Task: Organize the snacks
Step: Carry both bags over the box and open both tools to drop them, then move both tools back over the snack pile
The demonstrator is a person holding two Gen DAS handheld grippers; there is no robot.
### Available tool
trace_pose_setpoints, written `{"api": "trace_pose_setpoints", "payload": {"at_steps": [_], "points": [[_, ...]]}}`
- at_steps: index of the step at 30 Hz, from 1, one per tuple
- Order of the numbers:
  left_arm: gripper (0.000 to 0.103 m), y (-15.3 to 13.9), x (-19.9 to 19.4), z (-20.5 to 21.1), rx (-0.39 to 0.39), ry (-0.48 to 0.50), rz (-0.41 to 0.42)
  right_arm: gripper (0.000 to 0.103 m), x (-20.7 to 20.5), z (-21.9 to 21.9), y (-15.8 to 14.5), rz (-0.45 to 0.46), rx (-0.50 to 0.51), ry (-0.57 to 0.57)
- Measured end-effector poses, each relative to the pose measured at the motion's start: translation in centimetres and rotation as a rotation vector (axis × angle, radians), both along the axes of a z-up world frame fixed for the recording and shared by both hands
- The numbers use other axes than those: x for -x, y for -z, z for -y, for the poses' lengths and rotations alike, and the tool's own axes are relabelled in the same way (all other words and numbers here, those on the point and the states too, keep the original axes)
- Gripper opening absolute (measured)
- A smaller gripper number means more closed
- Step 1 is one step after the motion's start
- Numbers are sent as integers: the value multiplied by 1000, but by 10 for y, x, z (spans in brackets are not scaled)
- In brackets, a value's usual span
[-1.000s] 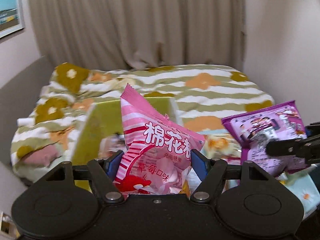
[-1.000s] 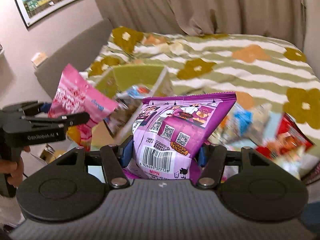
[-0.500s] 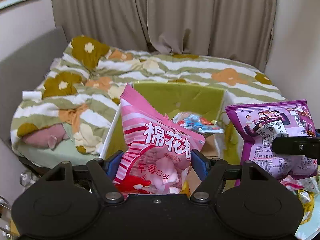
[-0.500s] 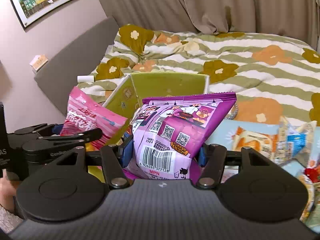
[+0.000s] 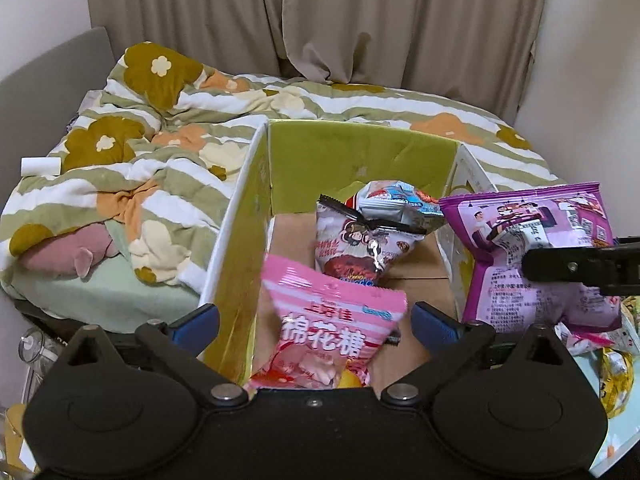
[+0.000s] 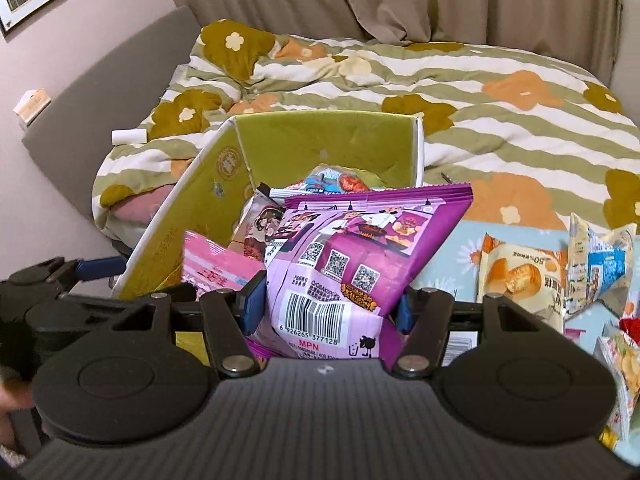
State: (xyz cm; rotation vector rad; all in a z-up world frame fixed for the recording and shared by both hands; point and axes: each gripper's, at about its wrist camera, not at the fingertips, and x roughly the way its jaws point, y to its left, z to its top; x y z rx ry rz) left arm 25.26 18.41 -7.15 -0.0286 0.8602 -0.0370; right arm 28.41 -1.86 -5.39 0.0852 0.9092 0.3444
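Left claw (image 5: 314,326) jaws have just been opening, now spread wide; the pink marshmallow bag (image 5: 334,336) sits loose between them, pads clear of it, dropping into the green-lined cardboard box (image 5: 360,156). Right claw (image 6: 326,308) pinches the purple snack bag (image 6: 360,256) just over the box's near right corner. Step: loading the box. Next, as I judge it: withdraw left, carry purple over the opening, let go. Box holds a brown-red cartoon packet (image 5: 360,240) and a grey-red one (image 5: 396,200), possibly more beneath. Other packets (image 6: 520,276) wait on the blue surface (image 6: 472,240).
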Motion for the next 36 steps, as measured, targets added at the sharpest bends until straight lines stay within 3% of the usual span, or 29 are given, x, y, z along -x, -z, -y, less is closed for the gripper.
{"api": "trace_pose_setpoints", "payload": {"at_steps": [15,16,17,18,27,36], "points": [[103,-13,16,-21,18,-5,39,79,6,-41,4,6,93,32],[103,-12,16,-22,23,-4,38,85,6,-43,5,9,103,37],[103,-12,16,-23,28,-3,36,99,6,-45,6,12,114,40],[103,-11,17,-24,31,-2,35,103,7,-46,8,18,124,43],[103,-5,22,-27,31,-6,22,103,22,-44,17,66,134,60],[103,-21,32,-24,16,3,67,103,37,-37,-4,86,88,46]]}}
